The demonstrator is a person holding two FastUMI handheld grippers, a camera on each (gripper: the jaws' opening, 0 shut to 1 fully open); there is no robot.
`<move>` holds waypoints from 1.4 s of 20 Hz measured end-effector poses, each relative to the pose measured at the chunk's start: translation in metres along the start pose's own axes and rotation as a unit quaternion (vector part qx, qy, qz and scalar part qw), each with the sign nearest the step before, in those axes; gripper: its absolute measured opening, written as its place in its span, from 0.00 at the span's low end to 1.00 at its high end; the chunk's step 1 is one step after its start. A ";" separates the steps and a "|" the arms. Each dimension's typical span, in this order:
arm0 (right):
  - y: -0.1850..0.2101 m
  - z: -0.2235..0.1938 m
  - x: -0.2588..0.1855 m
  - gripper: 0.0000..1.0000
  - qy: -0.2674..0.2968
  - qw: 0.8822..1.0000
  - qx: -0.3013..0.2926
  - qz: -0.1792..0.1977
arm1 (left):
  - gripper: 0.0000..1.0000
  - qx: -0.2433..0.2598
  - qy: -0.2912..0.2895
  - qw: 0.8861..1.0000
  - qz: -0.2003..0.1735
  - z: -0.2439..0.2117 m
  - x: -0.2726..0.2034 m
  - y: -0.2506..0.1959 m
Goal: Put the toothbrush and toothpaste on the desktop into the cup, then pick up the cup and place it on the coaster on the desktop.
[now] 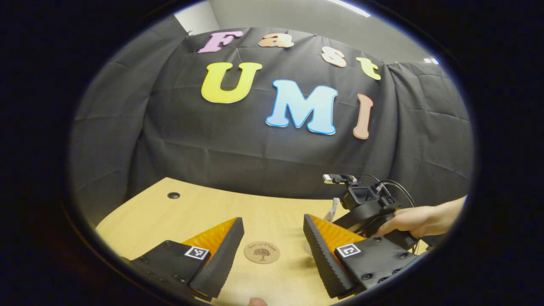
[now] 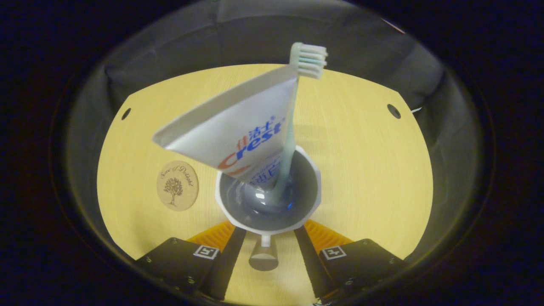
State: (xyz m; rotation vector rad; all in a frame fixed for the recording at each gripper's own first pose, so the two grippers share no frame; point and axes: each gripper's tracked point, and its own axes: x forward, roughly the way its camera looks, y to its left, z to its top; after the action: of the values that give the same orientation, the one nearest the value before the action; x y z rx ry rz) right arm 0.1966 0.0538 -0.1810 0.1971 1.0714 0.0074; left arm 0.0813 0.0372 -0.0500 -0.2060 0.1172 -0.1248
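In the right gripper view a white cup (image 2: 312,178) with a grey inside stands upright on the yellow desktop (image 2: 365,161). A white toothpaste tube (image 2: 238,136) and a pale green toothbrush (image 2: 291,127) lean inside it, bristles up. The cup's handle (image 2: 263,255) points toward me and lies between the fingers of my right gripper (image 2: 267,259), which is open, with a gap on each side. The round cork coaster (image 2: 177,185) lies left of the cup. In the left gripper view my left gripper (image 1: 270,250) hovers open above the desk, and the coaster (image 1: 262,252) shows between its fingers.
A hand (image 1: 418,219) holds the right gripper's body (image 1: 365,206) at the right of the left gripper view, low over the desk. Cable holes (image 2: 393,111) (image 2: 126,114) mark the desk's far corners. The black cloth wall (image 1: 263,157) closes the back.
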 end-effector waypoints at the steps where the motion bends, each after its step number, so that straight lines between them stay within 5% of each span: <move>1: -0.001 -0.001 0.001 0.67 0.004 1.000 -0.001 0.002 | 0.93 0.000 0.000 1.000 0.001 0.000 0.000 0.001; 4: 0.001 -0.005 0.002 0.45 0.008 1.000 -0.006 -0.006 | 0.93 0.000 0.002 1.000 0.004 -0.004 -0.001 0.002; 5: 0.003 -0.003 0.005 0.30 0.008 1.000 -0.007 -0.001 | 0.93 0.000 0.004 1.000 0.006 -0.005 -0.003 0.004; 6: 0.002 -0.004 0.008 0.29 0.006 1.000 -0.009 -0.001 | 0.93 -0.001 0.006 1.000 0.008 -0.007 -0.003 0.005; 14: 0.011 0.001 -0.006 0.25 -0.025 0.998 -0.053 -0.001 | 0.93 -0.015 0.021 0.999 0.028 -0.021 -0.013 0.020; 28: 0.113 0.008 -0.026 0.25 -0.034 0.990 -0.122 0.060 | 0.93 -0.032 0.043 0.996 0.073 -0.038 -0.063 0.066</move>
State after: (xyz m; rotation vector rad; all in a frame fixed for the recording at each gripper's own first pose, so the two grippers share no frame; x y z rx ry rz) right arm 0.2016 0.1610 -0.1363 0.0407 0.9807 0.2368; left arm 0.0215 0.1021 -0.0945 -0.2552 0.2215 0.0158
